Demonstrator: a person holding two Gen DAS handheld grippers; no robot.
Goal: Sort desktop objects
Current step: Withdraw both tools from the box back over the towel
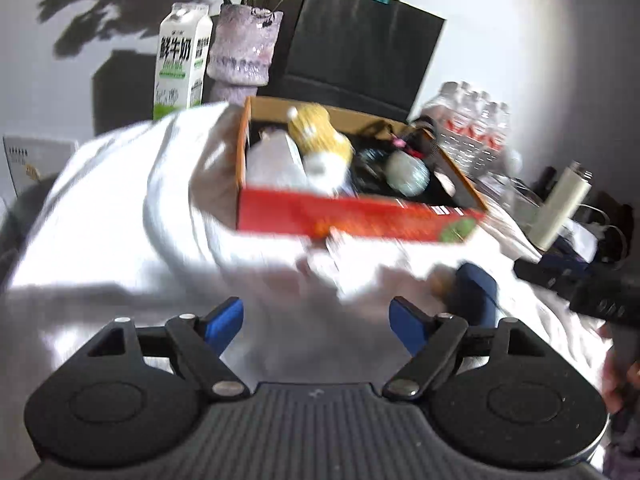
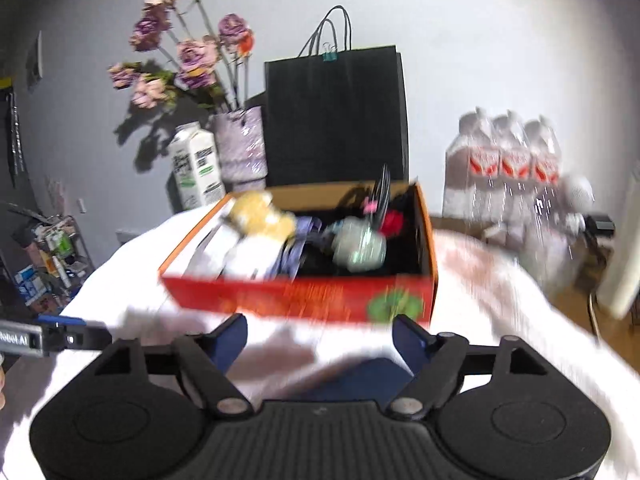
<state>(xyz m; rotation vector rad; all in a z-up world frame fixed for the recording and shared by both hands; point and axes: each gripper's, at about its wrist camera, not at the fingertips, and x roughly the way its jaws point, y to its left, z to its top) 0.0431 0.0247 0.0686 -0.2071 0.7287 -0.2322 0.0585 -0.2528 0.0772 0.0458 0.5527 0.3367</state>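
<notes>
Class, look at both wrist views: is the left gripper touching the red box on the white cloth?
Apart. The left wrist view shows the left gripper open, with a stretch of white cloth between its fingertips and the red box.

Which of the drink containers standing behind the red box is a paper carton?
The white-and-green milk carton beside the purple vase; the others are shrink-wrapped clear plastic water bottles.
</notes>
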